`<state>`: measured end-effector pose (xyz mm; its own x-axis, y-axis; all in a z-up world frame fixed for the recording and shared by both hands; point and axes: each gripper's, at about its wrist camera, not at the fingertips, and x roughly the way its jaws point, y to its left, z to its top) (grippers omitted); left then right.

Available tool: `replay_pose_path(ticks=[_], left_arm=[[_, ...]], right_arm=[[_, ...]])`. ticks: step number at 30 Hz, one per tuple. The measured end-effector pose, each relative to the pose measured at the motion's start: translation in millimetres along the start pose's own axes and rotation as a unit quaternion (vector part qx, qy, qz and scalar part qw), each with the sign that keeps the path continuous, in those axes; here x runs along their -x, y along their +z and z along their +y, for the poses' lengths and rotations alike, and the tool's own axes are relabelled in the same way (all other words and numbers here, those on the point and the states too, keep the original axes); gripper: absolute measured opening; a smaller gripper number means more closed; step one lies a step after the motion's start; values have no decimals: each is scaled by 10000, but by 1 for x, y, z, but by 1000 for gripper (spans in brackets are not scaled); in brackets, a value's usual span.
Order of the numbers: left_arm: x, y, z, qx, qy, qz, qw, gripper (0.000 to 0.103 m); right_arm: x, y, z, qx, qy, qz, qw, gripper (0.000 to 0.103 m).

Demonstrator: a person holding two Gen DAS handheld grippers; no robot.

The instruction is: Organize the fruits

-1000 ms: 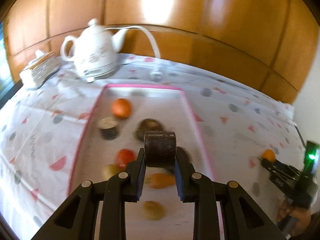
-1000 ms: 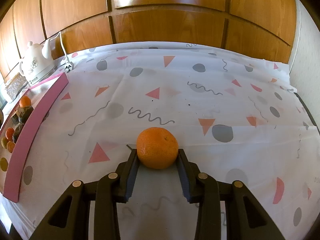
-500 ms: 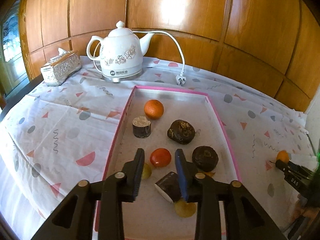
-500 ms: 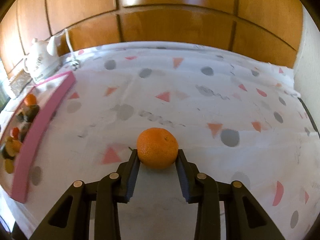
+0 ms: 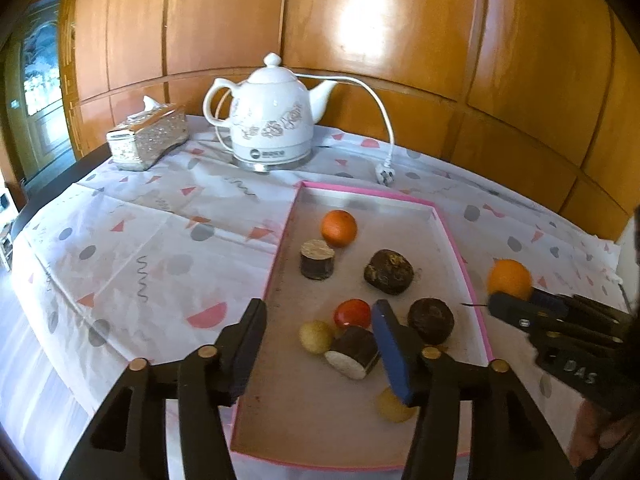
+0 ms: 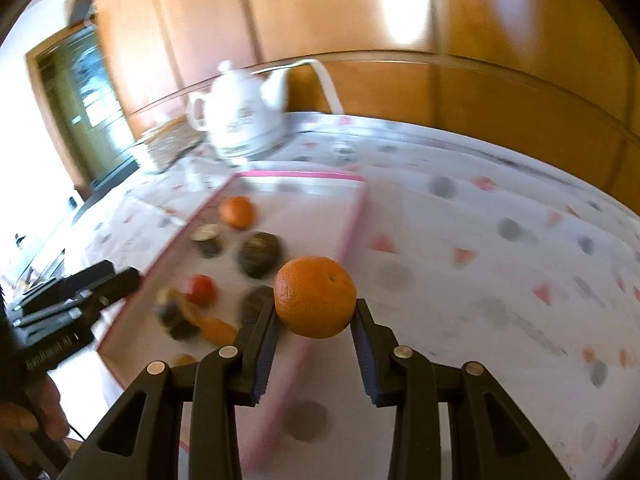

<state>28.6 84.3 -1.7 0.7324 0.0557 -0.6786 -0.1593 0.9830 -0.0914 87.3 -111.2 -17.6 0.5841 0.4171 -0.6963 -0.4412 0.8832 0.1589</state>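
A pink-rimmed tray (image 5: 460, 256) holds an orange (image 5: 339, 228), a red fruit (image 5: 352, 313), two dark round fruits (image 5: 389, 271), two brown cut pieces (image 5: 317, 259) and yellow fruits (image 5: 316, 336). My left gripper (image 5: 320, 344) is open and empty, raised above the tray's near end. My right gripper (image 6: 316, 324) is shut on an orange (image 6: 316, 297), held in the air over the tray's right rim (image 6: 352, 224). It also shows in the left wrist view (image 5: 509, 279), right of the tray.
A white kettle (image 5: 272, 124) with cord and plug (image 5: 385, 176) stands behind the tray. A silver tissue box (image 5: 147, 137) sits at the far left. A patterned white cloth (image 5: 140, 248) covers the table; wood panelling behind.
My left gripper let go of a brown cut piece into the tray, opened wide and drew back. My right gripper lifted the orange and carried it left to the tray.
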Motion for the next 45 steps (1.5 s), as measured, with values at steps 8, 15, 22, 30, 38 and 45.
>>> replay_pose_path(ticks=[8,15,22,30,38,45], left_arm=[[10,-1,17,155,158,-134,9997,70],[14,-2,24,298,259,-147,9991,82],[20,-1,19,294,343,-247,9987,103],[26,-1,9,152,469,-331,9982,103],[32,-1,4,143,573,-389,9975,103],[33,-1,3,128,599,-409,9973,103]], right_arm=[[-32,15,41,348,242,299,9987,40],[-23,11,45,298,198,158,9992,50],[-4,1,39,110,-233,-72,9996,50],[11,-14,34,1,-657,-235,9976,50],[16,-18,34,-9,-714,-265,9971,50],[17,-20,37,32,-691,-278,9972,50]])
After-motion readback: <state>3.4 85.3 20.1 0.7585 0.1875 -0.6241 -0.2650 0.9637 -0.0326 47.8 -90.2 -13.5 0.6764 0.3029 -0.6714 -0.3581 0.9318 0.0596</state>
